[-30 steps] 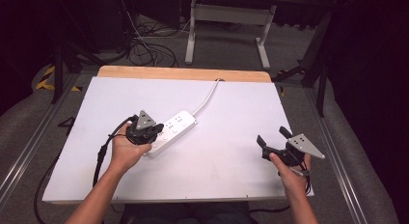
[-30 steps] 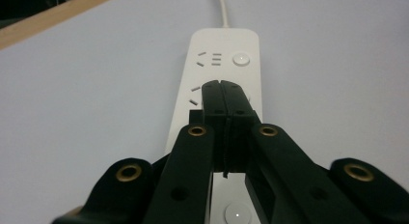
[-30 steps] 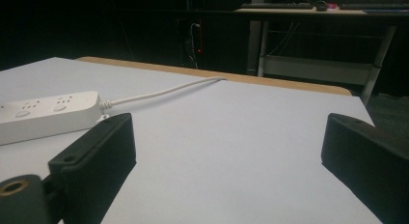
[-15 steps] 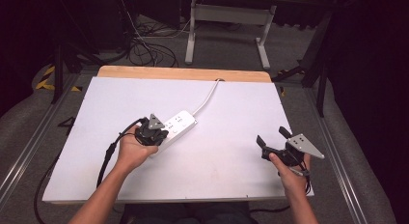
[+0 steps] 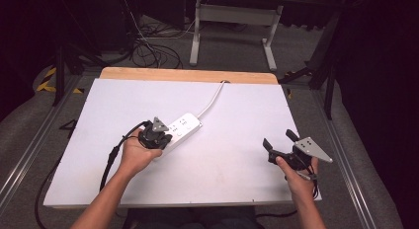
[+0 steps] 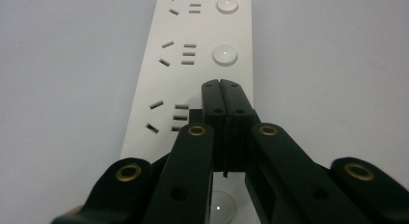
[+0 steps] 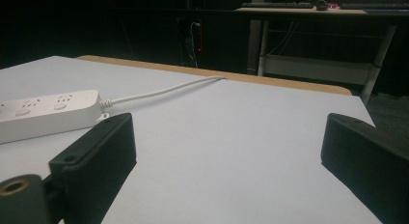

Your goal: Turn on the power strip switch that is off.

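**High view: closed jaws on power strip**

High view: flat white table top (image 5: 222,170) w/ long white plastic power strip (image 5: 185,128) left of centre. Left gripper (image 6: 223,84), jaws pressed together w/ nothing between, tip over strip's buttons. Right gripper (image 5: 278,141) near right edge, jaws wide apart, empty.

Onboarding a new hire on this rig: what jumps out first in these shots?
First, the white power strip lying slantwise mid-table, its cord running off the far edge. The left gripper is over its near end, fingers shut together above the row of round buttons. The right gripper sits apart near the table's right edge, fingers open and holding nothing.
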`<control>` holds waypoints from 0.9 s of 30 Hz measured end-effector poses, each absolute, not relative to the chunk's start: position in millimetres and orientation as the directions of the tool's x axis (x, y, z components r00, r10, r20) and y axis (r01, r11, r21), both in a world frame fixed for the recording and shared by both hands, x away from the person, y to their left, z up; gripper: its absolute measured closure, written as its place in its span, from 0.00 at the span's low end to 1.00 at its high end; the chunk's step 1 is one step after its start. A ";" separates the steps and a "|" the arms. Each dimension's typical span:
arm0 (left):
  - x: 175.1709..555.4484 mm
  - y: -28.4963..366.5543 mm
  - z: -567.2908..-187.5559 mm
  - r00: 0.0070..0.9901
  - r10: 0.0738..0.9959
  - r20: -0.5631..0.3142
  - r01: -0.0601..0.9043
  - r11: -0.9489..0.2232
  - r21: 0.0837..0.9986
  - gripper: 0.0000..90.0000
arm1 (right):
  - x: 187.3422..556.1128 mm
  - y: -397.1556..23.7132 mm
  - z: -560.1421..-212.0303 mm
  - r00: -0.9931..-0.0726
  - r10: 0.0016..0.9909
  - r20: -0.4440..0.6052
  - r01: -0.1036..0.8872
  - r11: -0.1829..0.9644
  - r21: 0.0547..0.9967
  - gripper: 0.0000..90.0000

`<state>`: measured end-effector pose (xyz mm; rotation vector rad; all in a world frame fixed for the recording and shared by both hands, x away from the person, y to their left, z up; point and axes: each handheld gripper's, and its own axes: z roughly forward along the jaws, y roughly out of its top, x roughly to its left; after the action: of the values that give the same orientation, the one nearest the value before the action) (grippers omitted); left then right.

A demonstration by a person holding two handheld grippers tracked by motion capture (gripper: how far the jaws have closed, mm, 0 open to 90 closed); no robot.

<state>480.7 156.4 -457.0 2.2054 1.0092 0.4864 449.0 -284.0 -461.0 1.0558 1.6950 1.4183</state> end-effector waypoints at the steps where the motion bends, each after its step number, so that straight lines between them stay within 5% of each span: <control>1: 480.5 156.1 -457.4 0.635 0.771 0.054 0.530 -0.485 0.695 1.00 | 448.9 -284.0 -460.9 -0.441 0.898 0.001 0.158 0.077 0.984 0.07; 27: 479.7 157.2 -461.8 0.626 0.779 0.036 0.524 -0.454 0.720 1.00 | 448.4 -286.1 -459.7 -0.435 0.901 0.006 0.154 0.068 0.986 0.07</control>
<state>479.7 157.2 -461.8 2.1604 1.0160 0.4778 448.4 -286.1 -459.7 1.0611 1.6817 1.4239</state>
